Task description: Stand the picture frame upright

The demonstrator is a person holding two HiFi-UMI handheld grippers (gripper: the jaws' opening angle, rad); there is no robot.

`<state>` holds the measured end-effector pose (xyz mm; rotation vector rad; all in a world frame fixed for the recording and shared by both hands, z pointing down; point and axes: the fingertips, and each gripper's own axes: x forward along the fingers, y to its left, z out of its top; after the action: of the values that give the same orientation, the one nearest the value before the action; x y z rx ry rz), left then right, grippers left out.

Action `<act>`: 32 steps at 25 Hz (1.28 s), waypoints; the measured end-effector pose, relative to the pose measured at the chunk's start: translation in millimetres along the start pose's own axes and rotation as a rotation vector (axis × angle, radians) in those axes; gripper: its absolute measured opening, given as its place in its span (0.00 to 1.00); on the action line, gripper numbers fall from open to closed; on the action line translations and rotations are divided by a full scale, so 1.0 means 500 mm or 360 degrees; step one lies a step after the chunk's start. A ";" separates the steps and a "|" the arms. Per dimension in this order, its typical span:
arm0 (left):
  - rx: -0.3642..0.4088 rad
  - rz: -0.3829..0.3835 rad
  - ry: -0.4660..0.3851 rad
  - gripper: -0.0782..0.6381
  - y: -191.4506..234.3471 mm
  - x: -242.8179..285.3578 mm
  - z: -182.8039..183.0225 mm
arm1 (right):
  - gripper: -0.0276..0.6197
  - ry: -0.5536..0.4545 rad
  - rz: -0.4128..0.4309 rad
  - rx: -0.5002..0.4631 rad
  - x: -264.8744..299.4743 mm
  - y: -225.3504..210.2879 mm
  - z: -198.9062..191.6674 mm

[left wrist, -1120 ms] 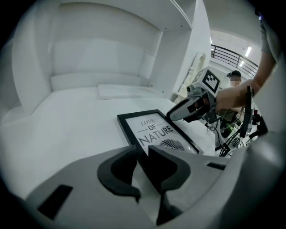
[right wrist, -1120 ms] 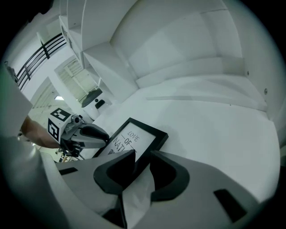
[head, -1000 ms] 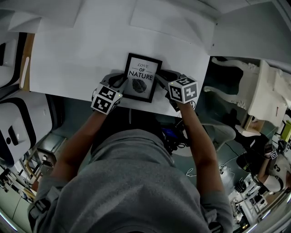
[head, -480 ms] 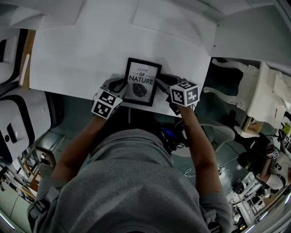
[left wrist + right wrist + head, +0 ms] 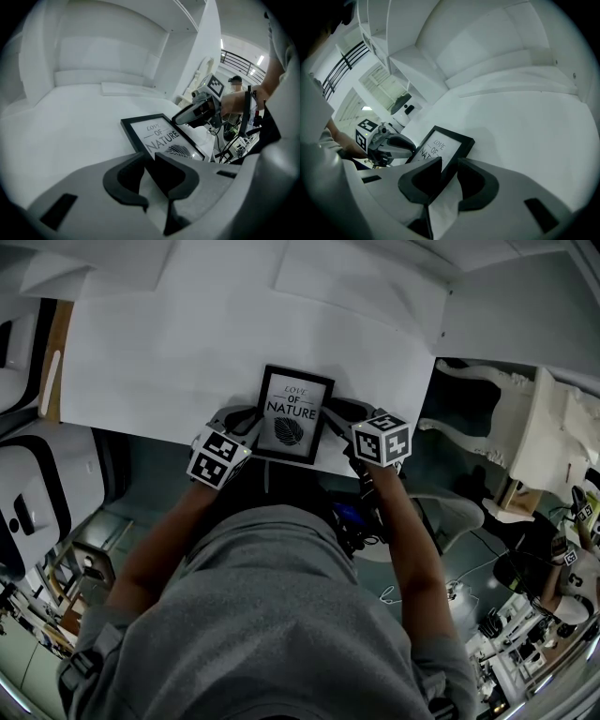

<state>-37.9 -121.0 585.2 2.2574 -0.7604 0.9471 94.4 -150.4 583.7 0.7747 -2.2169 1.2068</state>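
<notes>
A black picture frame (image 5: 293, 414) with a "Love of Nature" leaf print lies face up at the near edge of the white table (image 5: 159, 362). My left gripper (image 5: 249, 420) has the frame's left side rail (image 5: 140, 143) between its pads; its jaws have just been closing and the pads press on that rail. My right gripper (image 5: 337, 420) is shut on the right side rail (image 5: 454, 157). In the left gripper view the right gripper (image 5: 197, 112) reaches over the frame's far side. In the right gripper view the left gripper (image 5: 393, 144) sits beyond the frame (image 5: 443, 147).
White raised panels (image 5: 356, 287) lie along the back of the table. A white carved chair (image 5: 487, 399) stands off the table's right end. A wooden strip (image 5: 52, 362) runs by the left end. A person (image 5: 234, 86) stands in the background.
Both grippers and the frame have shifted a little toward the table's near edge. The frame still lies face up between them.
</notes>
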 end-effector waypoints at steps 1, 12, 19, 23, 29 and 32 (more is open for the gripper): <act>-0.0005 -0.0004 -0.0001 0.21 0.001 0.000 0.000 | 0.22 -0.0006 0.0013 0.0022 -0.001 -0.001 0.001; -0.0119 0.0098 -0.0083 0.32 0.042 0.030 0.057 | 0.32 0.0044 -0.0063 0.0024 0.013 0.014 -0.030; -0.0172 0.0059 -0.0076 0.37 0.028 0.043 0.077 | 0.32 0.0021 -0.0072 -0.0003 0.012 0.019 -0.026; -0.0153 0.0082 -0.0035 0.37 0.029 0.052 0.068 | 0.32 0.0009 -0.0089 0.0036 0.012 0.012 -0.023; -0.0166 0.0140 -0.0044 0.37 0.037 0.056 0.059 | 0.32 0.0012 -0.0092 0.0065 0.014 0.010 -0.024; -0.0217 0.0162 -0.0076 0.32 0.044 0.055 0.058 | 0.32 0.0003 -0.0091 0.0074 0.013 0.010 -0.025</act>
<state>-24.3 -163.2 595.3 2.1470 -0.9401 0.8628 88.5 -138.9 591.1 0.8489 -2.1570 1.2346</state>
